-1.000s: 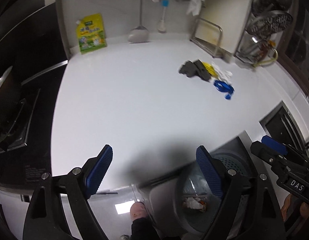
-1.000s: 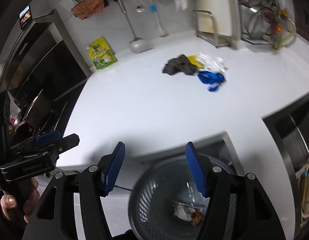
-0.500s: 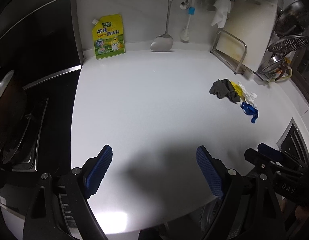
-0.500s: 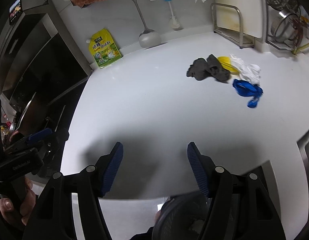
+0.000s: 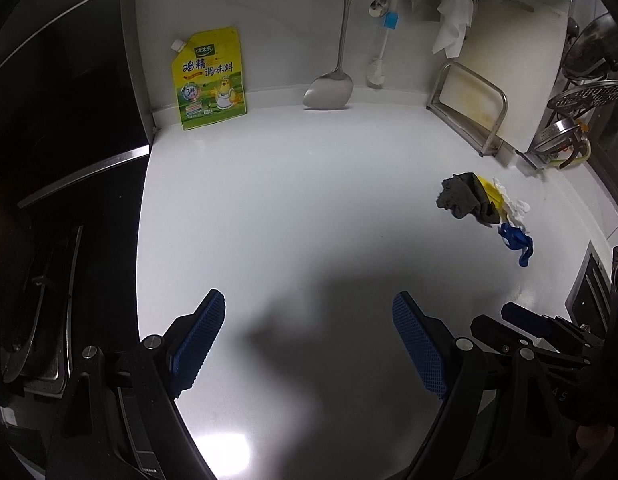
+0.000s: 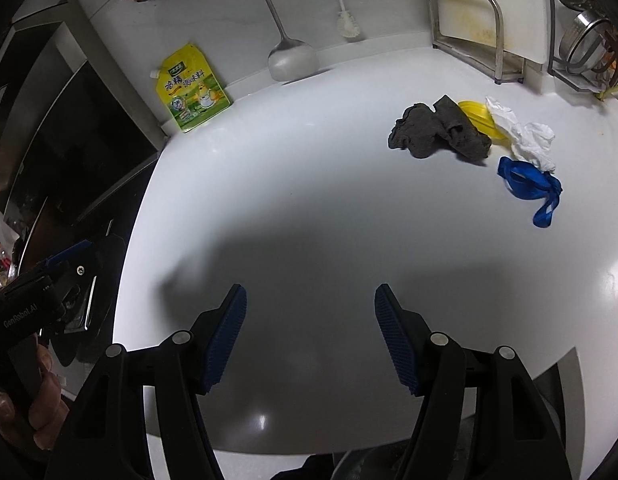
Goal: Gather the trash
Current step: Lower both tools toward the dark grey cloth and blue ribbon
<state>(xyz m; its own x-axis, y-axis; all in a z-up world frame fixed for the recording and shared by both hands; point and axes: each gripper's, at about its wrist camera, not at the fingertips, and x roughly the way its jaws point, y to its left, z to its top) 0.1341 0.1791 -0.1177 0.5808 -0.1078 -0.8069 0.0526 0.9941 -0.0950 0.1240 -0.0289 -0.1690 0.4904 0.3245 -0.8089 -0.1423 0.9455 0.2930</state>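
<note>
Left wrist view looks down on a white counter (image 5: 309, 200), where the left gripper (image 5: 309, 344) hangs with its jaws spread wide and nothing between them. Ahead of the jaws and off to the right, well apart from them, lies the trash: a grey rag (image 5: 465, 199), a yellow scrap (image 5: 491, 194), crumpled white paper (image 5: 514, 207) and a blue strap (image 5: 516, 240), all bunched together. Far ahead to the left, a yellow pouch (image 5: 209, 80) leans on the back wall.

In the right wrist view, the right gripper (image 6: 310, 330) is also released and empty, over bare counter (image 6: 309, 200). The grey rag (image 6: 437, 130), white paper (image 6: 525, 136) and blue strap (image 6: 527, 184) lie ahead to the right of its jaws.
</note>
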